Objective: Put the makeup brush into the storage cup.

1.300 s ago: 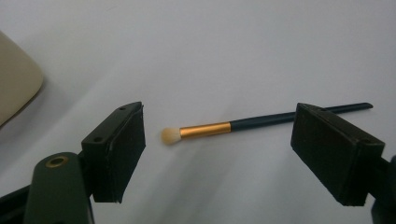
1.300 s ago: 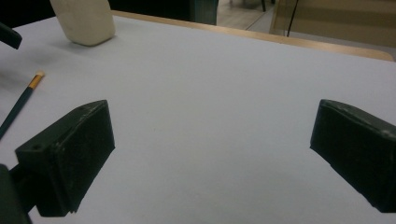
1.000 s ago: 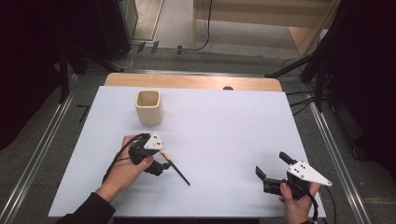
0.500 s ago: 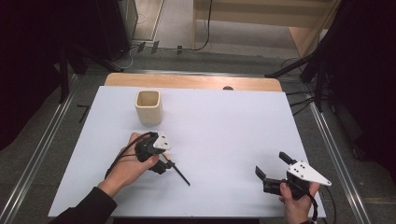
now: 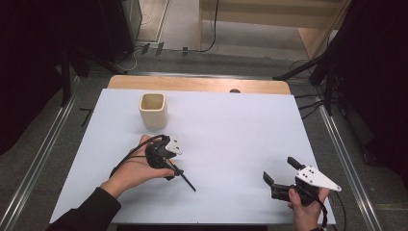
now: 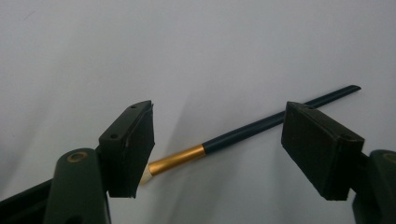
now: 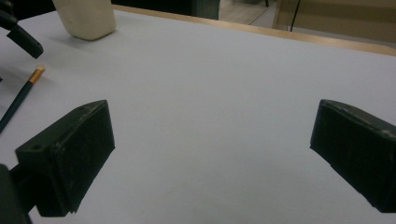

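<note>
High view: the white table [image 5: 231,130] carries a cream cup [image 5: 153,110] near its far left, unmoved since a second ago. Below it the left gripper [image 5: 174,169] has dipped closer to the dark pencil [image 5: 185,178] — its jaws have just been closing, yet they stand apart, straddling the gold-banded end [image 6: 177,159] without pressing it. The pencil lies flat where it lay before. The right gripper [image 5: 281,176] holds its place near the front right corner — jaws wide, gripping nothing.
</note>
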Tool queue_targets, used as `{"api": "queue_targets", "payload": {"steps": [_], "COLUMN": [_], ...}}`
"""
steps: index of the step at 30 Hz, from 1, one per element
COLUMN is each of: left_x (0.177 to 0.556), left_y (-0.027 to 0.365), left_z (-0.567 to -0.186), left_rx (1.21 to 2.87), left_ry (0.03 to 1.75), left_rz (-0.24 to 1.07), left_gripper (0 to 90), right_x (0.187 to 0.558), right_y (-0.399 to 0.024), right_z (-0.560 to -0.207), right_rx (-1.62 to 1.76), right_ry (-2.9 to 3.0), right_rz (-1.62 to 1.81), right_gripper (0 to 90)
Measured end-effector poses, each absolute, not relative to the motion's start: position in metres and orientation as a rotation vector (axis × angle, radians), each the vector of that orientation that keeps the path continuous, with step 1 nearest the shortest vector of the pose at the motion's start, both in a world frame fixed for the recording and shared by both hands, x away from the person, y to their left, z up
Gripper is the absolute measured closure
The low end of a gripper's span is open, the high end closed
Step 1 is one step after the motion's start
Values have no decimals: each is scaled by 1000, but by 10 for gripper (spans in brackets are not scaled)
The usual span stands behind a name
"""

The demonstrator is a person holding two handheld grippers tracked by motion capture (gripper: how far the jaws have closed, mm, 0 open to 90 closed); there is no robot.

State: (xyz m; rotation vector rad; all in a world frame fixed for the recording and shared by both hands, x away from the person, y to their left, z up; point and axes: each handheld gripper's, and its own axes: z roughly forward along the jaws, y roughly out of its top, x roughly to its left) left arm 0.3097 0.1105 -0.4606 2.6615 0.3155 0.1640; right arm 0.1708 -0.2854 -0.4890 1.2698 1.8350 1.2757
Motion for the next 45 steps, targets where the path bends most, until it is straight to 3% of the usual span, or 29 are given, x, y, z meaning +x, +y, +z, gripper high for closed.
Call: {"api": "queue_targets", "payload": {"steps": [13, 29, 34, 43, 45], "left_x": [310, 314, 316, 314, 313], "left_y": [101, 96, 94, 93, 93], "left_z": [-467, -474, -474, -473, -473], "left_rx": [2773, 2847, 2859, 2867, 2861], "left_ry": [180, 120, 140, 139, 152], "left_rz": [177, 142, 52, 11, 17], "left_gripper": [386, 435, 543, 840, 842], "right_x": [172, 173, 173, 174, 174], "right_y": [-284, -283, -283, -282, -282], "right_z": [-490, -491, -491, -493, -494], "right_rx": [1269, 1269, 1267, 1273, 1271], "right_ry": [1853, 1865, 1868, 1883, 1889], "right_rz": [1281, 1280, 1280, 1277, 1278], "right_gripper": [11, 20, 22, 24, 24]}}
